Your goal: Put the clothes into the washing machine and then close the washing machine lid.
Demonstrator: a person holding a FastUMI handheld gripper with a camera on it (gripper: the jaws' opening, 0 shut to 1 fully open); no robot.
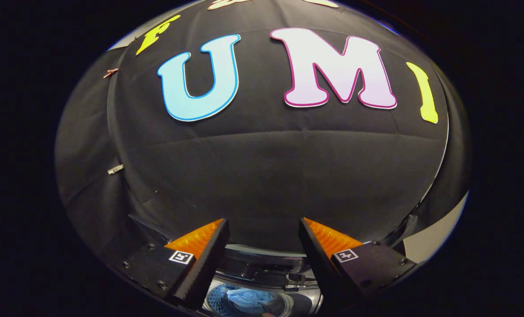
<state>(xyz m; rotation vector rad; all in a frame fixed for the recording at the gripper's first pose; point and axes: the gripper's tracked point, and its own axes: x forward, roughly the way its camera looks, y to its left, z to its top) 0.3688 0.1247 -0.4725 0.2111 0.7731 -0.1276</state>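
Tool [264, 237] held high, fingers spread well apart, nothing between them but open air and the booth's black cloth wall [279, 176] beyond. Both fingertips [213, 240] pointing forward at that wall, clear of any contact.

Below and between the fingers: washing machine [262, 268], seen from above, top opening facing up and uncovered. Inside the round drum [220, 304], a bundle of light blue clothes [244, 299] lying in the tub, just under the gap between the fingers and a little nearer the left one. Behind the drum opening, the machine's grey rear rim and a dark hinge-like fitting [294, 281] near the right finger; whether that fitting belongs to the lid cannot be told. Lid itself not made out with any certainty.

On the cloth wall to the left of the tool, two small clips: a coppery one [111, 72] high up and a silvery one [115, 169] lower down, well apart from each other. Off to the right of the right finger, a pale strip of plain surface [437, 235] past the cloth's edge.
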